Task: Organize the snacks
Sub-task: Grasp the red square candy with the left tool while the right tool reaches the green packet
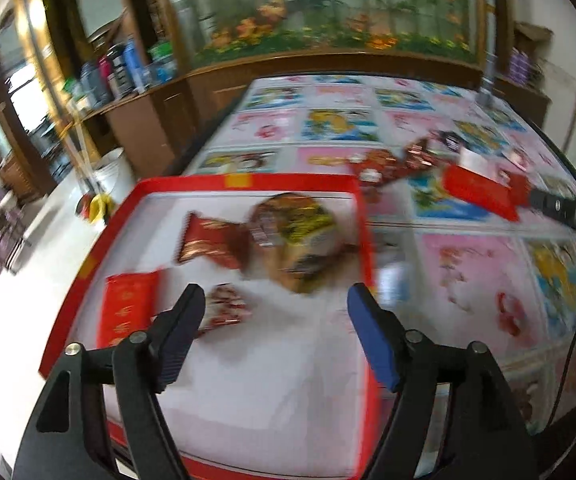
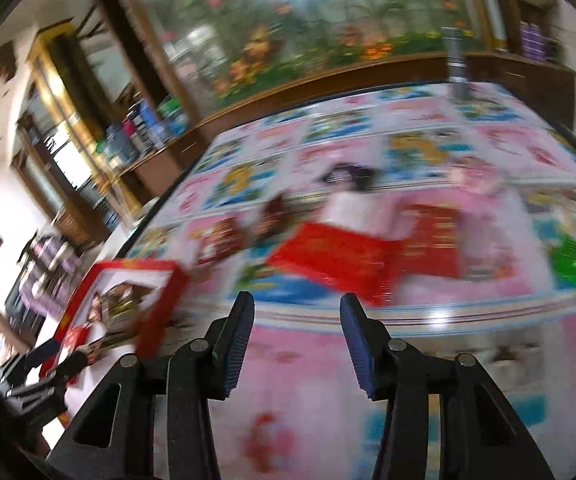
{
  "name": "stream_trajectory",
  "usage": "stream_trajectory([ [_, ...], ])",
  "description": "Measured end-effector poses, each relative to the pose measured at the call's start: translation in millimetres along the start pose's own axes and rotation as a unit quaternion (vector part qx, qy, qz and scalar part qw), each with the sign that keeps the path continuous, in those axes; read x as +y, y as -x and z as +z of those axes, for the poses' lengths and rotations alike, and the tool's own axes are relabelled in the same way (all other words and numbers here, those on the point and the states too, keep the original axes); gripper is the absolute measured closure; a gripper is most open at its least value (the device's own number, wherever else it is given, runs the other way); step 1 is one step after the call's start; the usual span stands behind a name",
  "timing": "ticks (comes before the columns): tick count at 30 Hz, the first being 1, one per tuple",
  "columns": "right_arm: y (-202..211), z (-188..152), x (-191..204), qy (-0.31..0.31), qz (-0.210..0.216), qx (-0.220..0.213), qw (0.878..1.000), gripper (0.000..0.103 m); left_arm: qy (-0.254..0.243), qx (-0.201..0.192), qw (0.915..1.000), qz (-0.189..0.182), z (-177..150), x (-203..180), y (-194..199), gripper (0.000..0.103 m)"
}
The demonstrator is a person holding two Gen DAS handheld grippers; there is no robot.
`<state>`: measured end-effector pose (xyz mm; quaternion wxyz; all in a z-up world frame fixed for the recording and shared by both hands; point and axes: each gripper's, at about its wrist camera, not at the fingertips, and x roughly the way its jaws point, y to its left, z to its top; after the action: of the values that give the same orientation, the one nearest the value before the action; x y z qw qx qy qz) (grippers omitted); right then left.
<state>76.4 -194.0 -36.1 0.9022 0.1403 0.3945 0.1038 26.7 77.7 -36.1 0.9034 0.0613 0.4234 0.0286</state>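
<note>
The left gripper [image 1: 276,300] tilts down over a red-rimmed box [image 1: 244,181] with a white floor. Its jaws stand spread wide with nothing between them; the two fingers reach in from 7 and 5 o'clock of the left wrist view.

Inside the box, a round gold-and-green snack pack [image 1: 299,236] lies toward 12 o'clock from the gripper. A dark red wrapped sweet [image 1: 208,242] touches it at its 9 o'clock side. A flat red packet [image 1: 128,308] lies along the box's left wall at 9 o'clock from the fingertips. A small red-and-white wrapper [image 1: 226,306] sits just beside the left finger.

The box rests on a table covered with a cartoon-print cloth [image 1: 475,268]. Outside the box, at about 1 o'clock, more red wrapped sweets [image 1: 391,164] and a red carton [image 1: 479,196] lie on the cloth. All of it is blurred.

The right gripper [image 2: 297,304] also angles down, over bare cloth [image 2: 307,360], jaws parted and empty. Ahead of it, from 12 to 1 o'clock, lies the red carton [image 2: 339,256] with a second red packet [image 2: 431,244] just beside it, and a green wrapper [image 2: 571,260] farther out at 2 o'clock. In the right wrist view the box [image 2: 160,304] sits at 9 o'clock, with the left gripper [image 2: 44,356] over its near end.
</note>
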Motion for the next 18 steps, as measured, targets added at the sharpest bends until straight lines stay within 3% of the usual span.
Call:
stream_trajectory([
  [9, 32, 25, -115, -0.077, -0.092, -0.021, 0.993, 0.049, -0.077, 0.01, 0.9966, -0.028, 1, -58, 4, 0.025],
  [18, 51, 46, -176, -0.128, -0.135, -0.043, 0.982, 0.049, -0.111, 0.021, 0.9925, -0.045, -3, -86, 0, 0.025],
])
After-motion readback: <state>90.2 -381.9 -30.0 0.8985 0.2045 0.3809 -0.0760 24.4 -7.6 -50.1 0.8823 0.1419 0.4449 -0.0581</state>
